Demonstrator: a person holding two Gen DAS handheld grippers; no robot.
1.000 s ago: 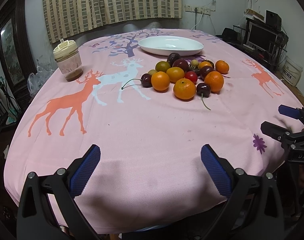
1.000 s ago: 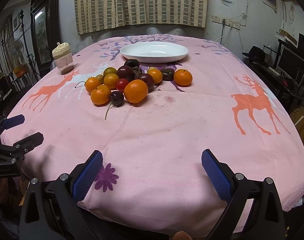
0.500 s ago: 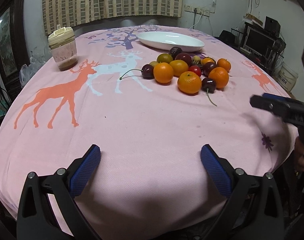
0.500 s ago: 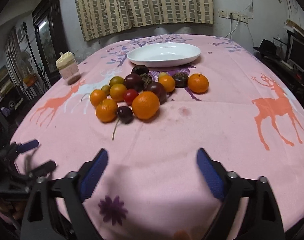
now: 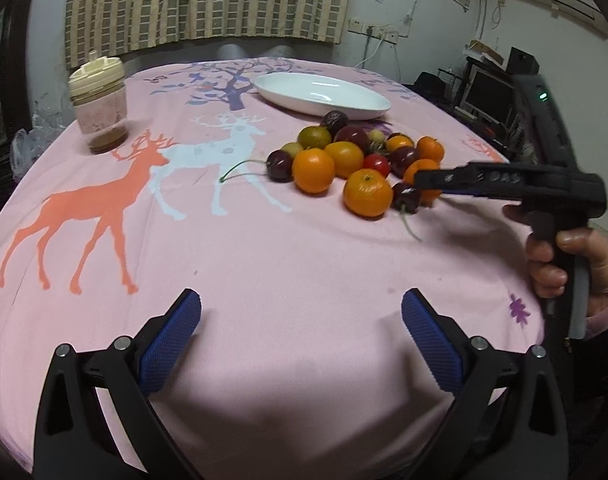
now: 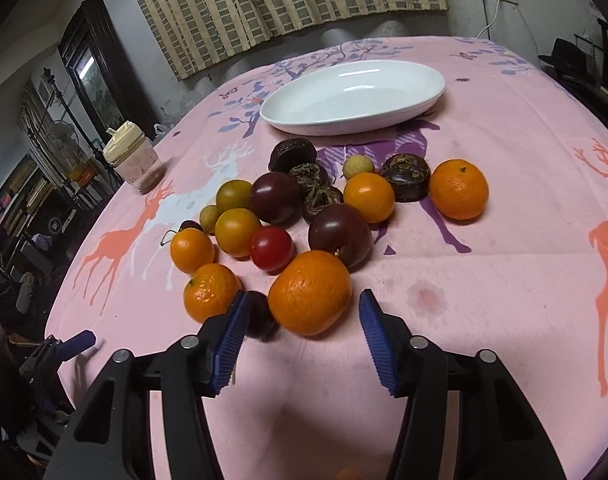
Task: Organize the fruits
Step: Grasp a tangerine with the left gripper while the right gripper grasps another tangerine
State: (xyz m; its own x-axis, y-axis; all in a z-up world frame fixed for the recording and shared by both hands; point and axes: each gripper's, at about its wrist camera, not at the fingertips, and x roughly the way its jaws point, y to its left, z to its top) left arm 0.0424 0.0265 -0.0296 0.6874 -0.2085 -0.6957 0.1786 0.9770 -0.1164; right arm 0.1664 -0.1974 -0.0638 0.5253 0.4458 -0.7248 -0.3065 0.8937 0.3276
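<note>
A pile of fruit (image 5: 356,160) lies on the pink deer tablecloth: oranges, dark plums, cherries, a red tomato. An empty white oval plate (image 6: 356,98) sits just behind it, also seen in the left wrist view (image 5: 324,94). My right gripper (image 6: 300,334) is open, its blue pads flanking the nearest big orange (image 6: 310,292) without touching it; a dark cherry (image 6: 260,314) lies by its left pad. From the left wrist view it reaches in from the right (image 5: 420,184). My left gripper (image 5: 300,336) is open and empty over the near cloth.
A lidded plastic cup (image 5: 100,108) with brown residue stands at the table's left back, also in the right wrist view (image 6: 134,158). A small orange (image 6: 458,194) sits apart at the pile's right. Shelves and monitors (image 5: 488,96) line the room's right side.
My right gripper has moved forward over the table to the fruit pile, now straddling the nearest orange. My left gripper has advanced a little over the cloth. Both stay open.
</note>
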